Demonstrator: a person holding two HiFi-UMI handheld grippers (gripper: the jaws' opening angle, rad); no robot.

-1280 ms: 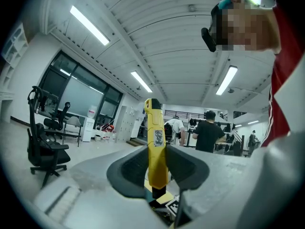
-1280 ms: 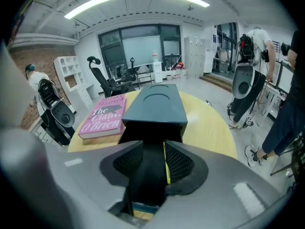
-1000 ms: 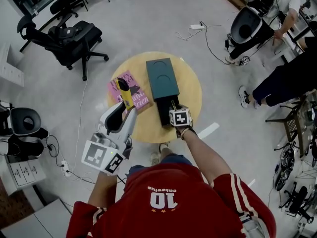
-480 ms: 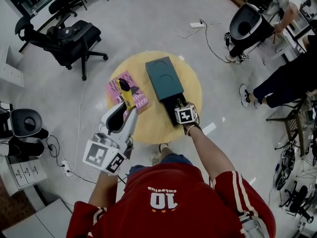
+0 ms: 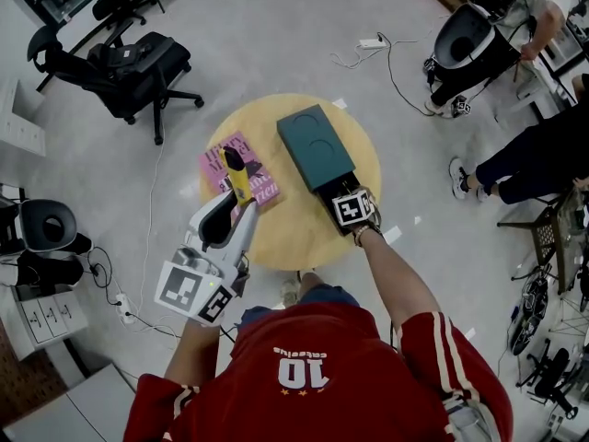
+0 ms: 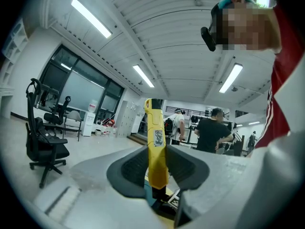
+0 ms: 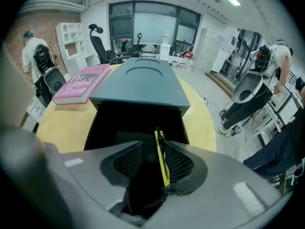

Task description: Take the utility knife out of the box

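Observation:
A teal box [image 5: 313, 141] lies on the round wooden table [image 5: 276, 233], and its black inner tray [image 5: 329, 190] sticks out toward me. My left gripper [image 5: 232, 205] is held level over the table's left side. It is shut on a yellow utility knife [image 6: 156, 142] that stands out past its pads. My right gripper [image 7: 155, 163] tilts down over the tray's near end, under its marker cube [image 5: 354, 207]. A slim black thing with a yellow strip [image 7: 162, 161], seemingly a second knife, fills the space between its pads.
A pink book [image 5: 213, 164] lies on the table left of the box, under the raised knife. Office chairs [image 5: 129, 58] stand on the floor at far left. People [image 5: 515, 155] sit and stand at right, and cables [image 5: 368, 49] trail behind the table.
My right gripper has moved right and toward me, and the box and its tray have shifted right with it. The left gripper and yellow knife have kept still.

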